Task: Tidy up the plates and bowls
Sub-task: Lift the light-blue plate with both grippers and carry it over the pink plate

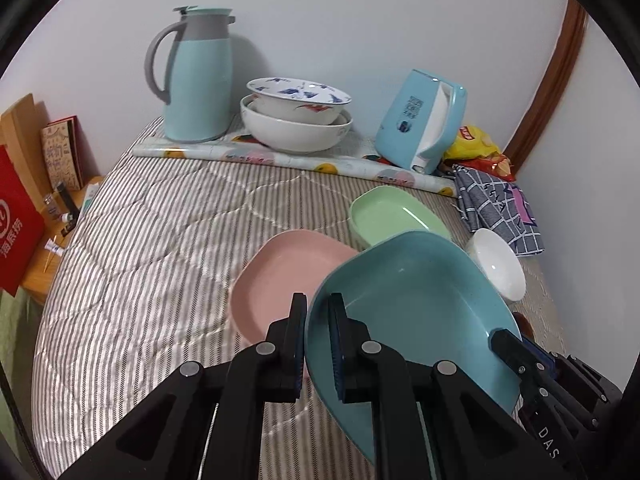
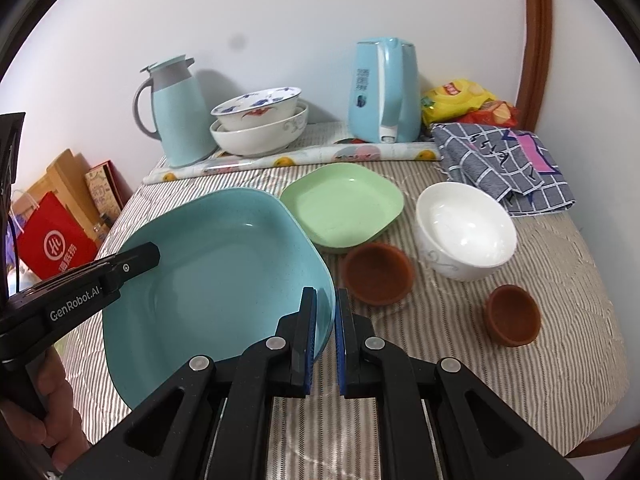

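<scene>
Leftmost, a pale blue thermos jug with a grey handle (image 2: 176, 112) stands at the back of the striped quilted tabletop (image 2: 460, 360), with a stack of white ceramic bowls (image 2: 260, 124), the top one painted blue and red, just beside it. In front, the left gripper (image 1: 318, 336) is clamped on the near-left rim of a large teal plastic plate (image 1: 416, 312), which is held tilted above the table; a pink plastic plate (image 1: 280, 276) lies under its left edge. The right gripper (image 2: 326, 332) pinches the same teal plate's opposite rim, its jaws narrow with the rim between the blue pads. Beyond the teal plate lies a pale green plastic plate (image 2: 344, 206), and near it, toward the front, a small brown clay cup (image 2: 378, 274). Further right sits a white porcelain bowl (image 2: 466, 232), with a second brown clay cup (image 2: 514, 314) apart from it in front. Behind are a light blue electric kettle (image 2: 382, 92) and a checked grey cloth (image 2: 504, 164).
</scene>
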`<action>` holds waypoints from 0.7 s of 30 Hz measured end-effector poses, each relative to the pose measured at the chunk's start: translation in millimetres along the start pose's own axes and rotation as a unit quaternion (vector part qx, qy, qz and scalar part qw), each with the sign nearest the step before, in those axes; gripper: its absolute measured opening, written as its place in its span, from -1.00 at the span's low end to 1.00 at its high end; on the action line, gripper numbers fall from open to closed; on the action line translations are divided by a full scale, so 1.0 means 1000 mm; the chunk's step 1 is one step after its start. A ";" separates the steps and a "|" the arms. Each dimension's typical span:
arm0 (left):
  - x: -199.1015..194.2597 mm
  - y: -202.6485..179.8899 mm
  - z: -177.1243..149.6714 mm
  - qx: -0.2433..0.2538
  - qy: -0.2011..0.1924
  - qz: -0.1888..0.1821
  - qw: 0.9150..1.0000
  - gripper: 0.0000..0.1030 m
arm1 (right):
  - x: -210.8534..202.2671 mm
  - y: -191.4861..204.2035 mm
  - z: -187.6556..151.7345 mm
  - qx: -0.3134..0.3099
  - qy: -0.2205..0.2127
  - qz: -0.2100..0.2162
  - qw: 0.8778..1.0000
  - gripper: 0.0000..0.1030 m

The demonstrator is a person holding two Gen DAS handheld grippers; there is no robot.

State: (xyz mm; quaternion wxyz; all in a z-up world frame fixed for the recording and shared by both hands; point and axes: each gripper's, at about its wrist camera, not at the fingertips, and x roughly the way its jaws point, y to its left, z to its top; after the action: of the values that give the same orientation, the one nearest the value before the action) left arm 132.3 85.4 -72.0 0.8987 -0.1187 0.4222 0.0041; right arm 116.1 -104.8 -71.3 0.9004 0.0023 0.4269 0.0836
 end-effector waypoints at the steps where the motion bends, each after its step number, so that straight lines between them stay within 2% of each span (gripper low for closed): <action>1: 0.000 0.002 -0.001 -0.001 0.001 0.001 1.000 -0.78 | 0.001 0.002 0.000 -0.001 0.001 0.001 1.000 -0.84; 21: 0.024 0.039 -0.013 -0.028 0.030 0.029 0.999 -0.79 | 0.041 0.027 -0.010 -0.018 0.040 0.020 0.999 -0.85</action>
State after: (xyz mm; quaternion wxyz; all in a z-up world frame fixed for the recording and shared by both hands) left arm 133.8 118.1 -106.1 0.8814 -0.1313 0.4521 0.0388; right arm 129.8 -72.3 -107.7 0.8808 -0.0083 0.4606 0.1095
